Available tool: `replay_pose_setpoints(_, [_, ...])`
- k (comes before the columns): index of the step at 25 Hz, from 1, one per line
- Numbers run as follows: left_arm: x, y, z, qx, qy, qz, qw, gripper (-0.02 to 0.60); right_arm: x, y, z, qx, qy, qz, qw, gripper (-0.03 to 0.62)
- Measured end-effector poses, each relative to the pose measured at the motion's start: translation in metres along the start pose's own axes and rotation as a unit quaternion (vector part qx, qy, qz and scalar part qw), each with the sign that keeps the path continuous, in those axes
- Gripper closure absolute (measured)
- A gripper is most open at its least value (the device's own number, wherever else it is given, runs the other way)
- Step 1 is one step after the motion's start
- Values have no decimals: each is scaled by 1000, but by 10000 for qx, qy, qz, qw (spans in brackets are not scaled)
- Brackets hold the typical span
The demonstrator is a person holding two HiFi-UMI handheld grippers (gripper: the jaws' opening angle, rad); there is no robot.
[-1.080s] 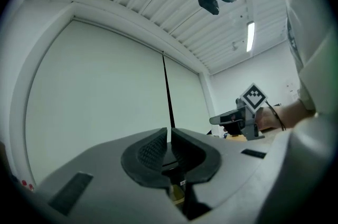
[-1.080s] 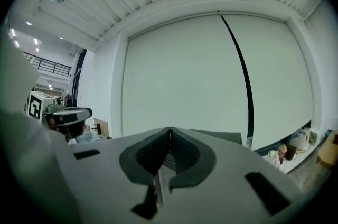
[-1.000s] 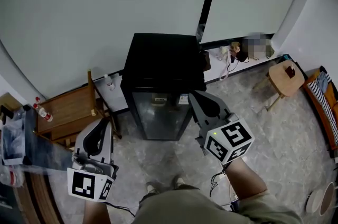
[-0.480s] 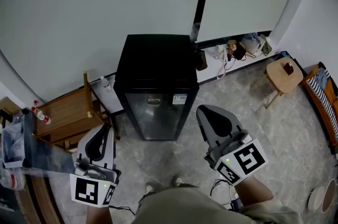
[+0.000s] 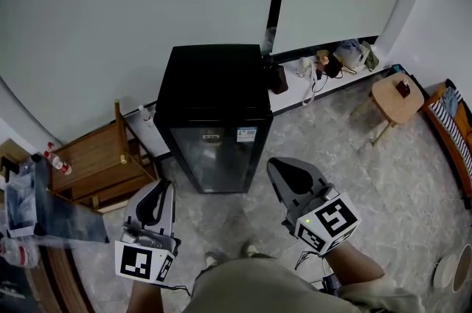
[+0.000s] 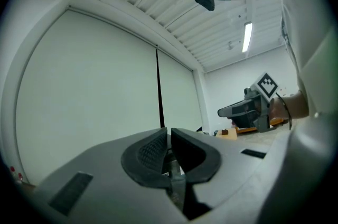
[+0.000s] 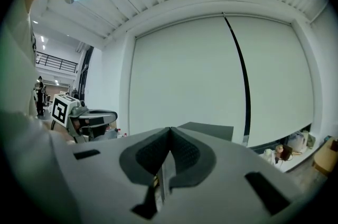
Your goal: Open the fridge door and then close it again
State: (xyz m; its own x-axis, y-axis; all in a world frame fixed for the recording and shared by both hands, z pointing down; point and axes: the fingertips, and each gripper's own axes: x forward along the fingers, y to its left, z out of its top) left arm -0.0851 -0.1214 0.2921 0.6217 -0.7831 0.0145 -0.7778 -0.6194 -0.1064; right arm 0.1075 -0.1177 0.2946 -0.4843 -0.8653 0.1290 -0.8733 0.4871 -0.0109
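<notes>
Standing well back from the fridge point(image 5: 215, 94) (a black cabinet against the pale wall point(image 5: 133, 9), its glass door point(image 5: 215, 160) flush and closed), both tools hang over bare stone floor point(image 5: 332, 134). The left hand-held gripper point(image 5: 157, 192) has its jaws pressed together with nothing between them. The right hand-held gripper point(image 5: 280, 170) is closed and empty as well. Open floor lies between each of them and the door's front edge.

Room narrows on the left, where a wooden rack point(image 5: 96, 156) stands just beside the fridge's side. On the right a round stool point(image 5: 398, 101) sits well apart from it.

The door's handle cannot be made out, and the inside is dark behind the glass. Clutter point(image 5: 324, 68) on the low ledge by the wall is too small to name. In the right gripper view only a dark top corner of the fridge shows above the gripper body — the rest is cut off.
</notes>
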Motion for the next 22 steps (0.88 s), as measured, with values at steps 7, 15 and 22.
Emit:
replay_pose_setpoints(7, [5,-12,-17,-88,154,-60,9998,557,-6,-2,-21,142,139,-12,9998,598])
replay_pose_setpoints(15, [8,-20,-13,-20,158,-190,9997,557,-7,-3,-20,157,116,-48,9998,598])
replay_pose_setpoints(22, [6,-21,-10,-17,183,-211,9996,557,-5,-2,-20,86,161,-68,9998,597])
